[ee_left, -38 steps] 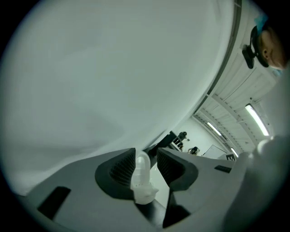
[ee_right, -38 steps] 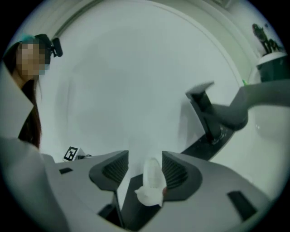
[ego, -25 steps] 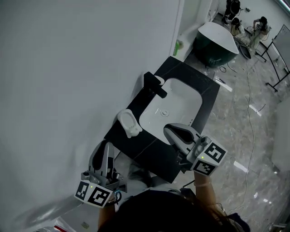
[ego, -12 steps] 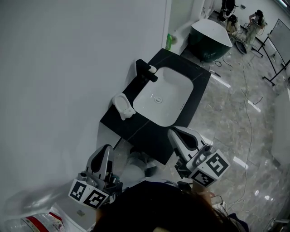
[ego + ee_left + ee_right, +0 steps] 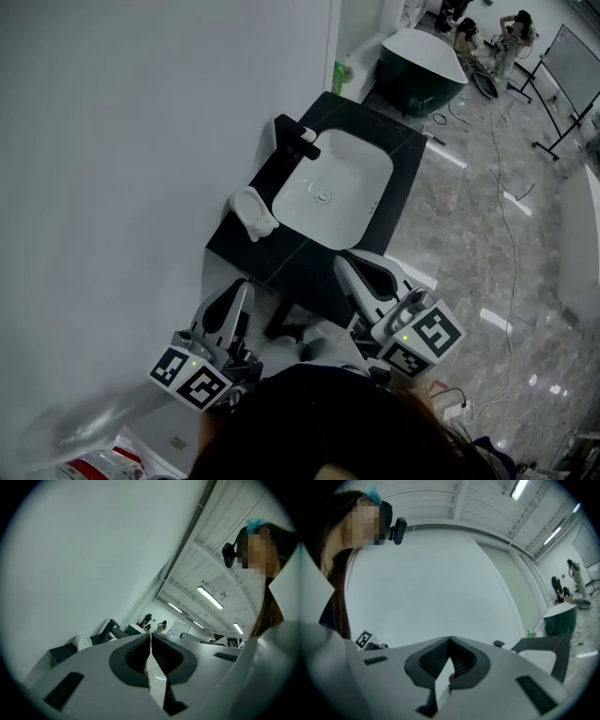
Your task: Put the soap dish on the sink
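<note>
The white soap dish (image 5: 253, 213) lies on the black sink counter (image 5: 403, 159), just left of the white basin (image 5: 323, 197) and near the black faucet (image 5: 295, 141). Both grippers hang in front of the counter's near edge, apart from the dish. My left gripper (image 5: 241, 289) is shut with nothing in it, and so is my right gripper (image 5: 349, 263). In the left gripper view the shut left gripper (image 5: 150, 638) points past the soap dish (image 5: 84, 642). The right gripper view has the shut right gripper (image 5: 450, 640) in front of the wall.
A white wall runs along the counter's left side. Beyond the counter stand a dark green bathtub (image 5: 422, 70) and a green bottle (image 5: 337, 77). Cables lie on the glossy grey floor (image 5: 487, 244); people and a whiteboard are far back.
Both grippers have drawn back from the counter toward the person; the right one no longer hangs over its front edge. The soap dish has stayed on the counter.
</note>
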Demonstrator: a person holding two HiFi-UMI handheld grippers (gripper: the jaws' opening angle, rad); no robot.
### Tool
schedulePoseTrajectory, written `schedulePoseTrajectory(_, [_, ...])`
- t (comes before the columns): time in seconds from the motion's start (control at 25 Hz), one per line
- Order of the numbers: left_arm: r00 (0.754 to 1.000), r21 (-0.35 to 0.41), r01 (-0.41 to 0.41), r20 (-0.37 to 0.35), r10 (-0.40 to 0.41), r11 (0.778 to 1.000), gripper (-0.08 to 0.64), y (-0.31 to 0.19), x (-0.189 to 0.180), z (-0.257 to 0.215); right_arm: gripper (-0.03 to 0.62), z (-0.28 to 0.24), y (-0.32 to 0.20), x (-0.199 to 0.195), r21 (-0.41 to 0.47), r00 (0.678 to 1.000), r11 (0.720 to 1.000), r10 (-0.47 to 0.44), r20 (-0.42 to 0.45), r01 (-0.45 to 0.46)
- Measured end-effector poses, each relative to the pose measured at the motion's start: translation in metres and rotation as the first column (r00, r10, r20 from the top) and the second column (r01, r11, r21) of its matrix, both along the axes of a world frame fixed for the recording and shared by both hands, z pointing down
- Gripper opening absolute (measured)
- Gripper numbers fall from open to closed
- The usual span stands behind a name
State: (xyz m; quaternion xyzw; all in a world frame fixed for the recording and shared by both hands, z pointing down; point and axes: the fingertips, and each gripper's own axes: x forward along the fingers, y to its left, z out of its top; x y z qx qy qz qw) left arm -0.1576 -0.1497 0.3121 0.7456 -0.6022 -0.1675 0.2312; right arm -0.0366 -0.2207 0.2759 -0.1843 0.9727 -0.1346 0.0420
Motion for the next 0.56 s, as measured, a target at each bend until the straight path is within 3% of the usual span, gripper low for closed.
schedulePoseTrajectory(0.32, [0.999, -0.041, -0.026, 0.017, 0.027, 0.999, 0.005, -0.010, -0.015, 0.014, 0.018, -0.002, 0.001, -0.021, 0.007, 0.999, 0.999, 0.049, 0.016, -0.049])
schedulePoseTrajectory(0.56, [0.999, -0.055, -0.029, 0.042, 0.032, 0.998, 0.005, -0.017, -0.021, 0.024, 0.018, 0.016, -0.003, -0.027, 0.006, 0.996, 0.997, 0.071, -0.057, -0.071])
